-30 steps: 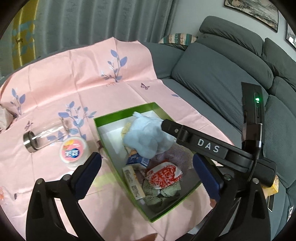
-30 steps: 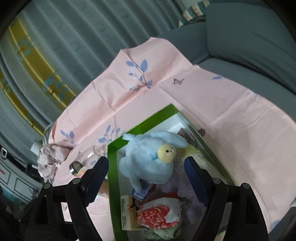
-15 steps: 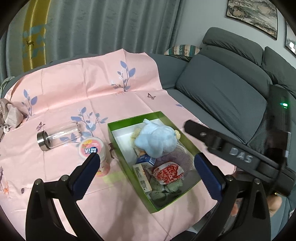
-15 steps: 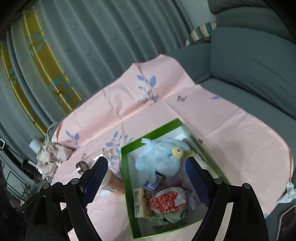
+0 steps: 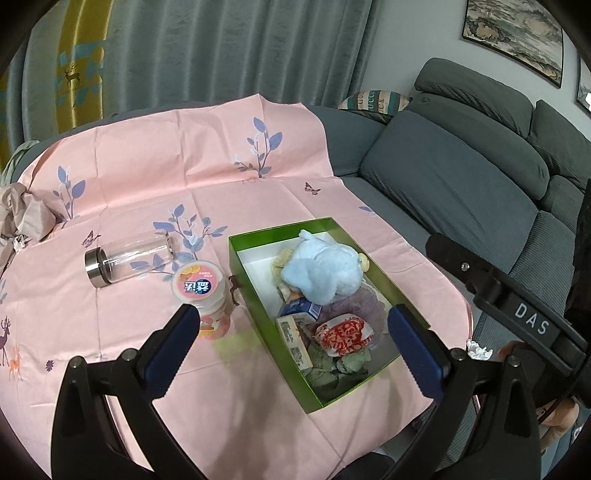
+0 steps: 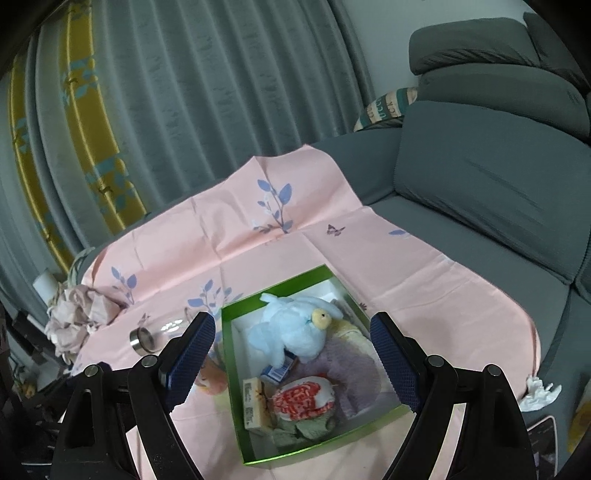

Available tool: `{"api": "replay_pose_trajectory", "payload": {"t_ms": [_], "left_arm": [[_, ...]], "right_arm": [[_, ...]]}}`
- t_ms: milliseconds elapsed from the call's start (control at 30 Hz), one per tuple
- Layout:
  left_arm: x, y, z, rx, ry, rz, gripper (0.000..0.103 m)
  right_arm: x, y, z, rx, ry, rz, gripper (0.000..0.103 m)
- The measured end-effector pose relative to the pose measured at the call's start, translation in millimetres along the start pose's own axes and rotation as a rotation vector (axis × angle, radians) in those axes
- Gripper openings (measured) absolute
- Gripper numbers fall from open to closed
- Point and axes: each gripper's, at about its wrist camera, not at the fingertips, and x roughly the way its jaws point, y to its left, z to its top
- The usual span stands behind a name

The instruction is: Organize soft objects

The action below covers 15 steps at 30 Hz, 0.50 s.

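the blue plush toy [image 5: 321,275] lies in the green box [image 5: 266,325] at centre frame, on the pink cloth [image 5: 155,177]. i have my left gripper [image 5: 291,341] and right gripper [image 6: 291,356] above it, jaws wide apart, holding nothing.

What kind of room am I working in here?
Most likely a home living room: a grey sofa with a striped cushion, long curtains behind, and a framed landscape painting on the wall.
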Motion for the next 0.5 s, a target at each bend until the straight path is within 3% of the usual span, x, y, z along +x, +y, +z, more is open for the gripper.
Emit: {"api": "replay_pose_trajectory", "payload": {"t_ms": [500], "left_arm": [[-2.2, 0.7, -5.1, 0.000, 0.010, -0.007, 0.102]], "right_arm": [[-1.4, 6.8, -4.0, -0.031, 0.009, -0.073, 0.086]]}}
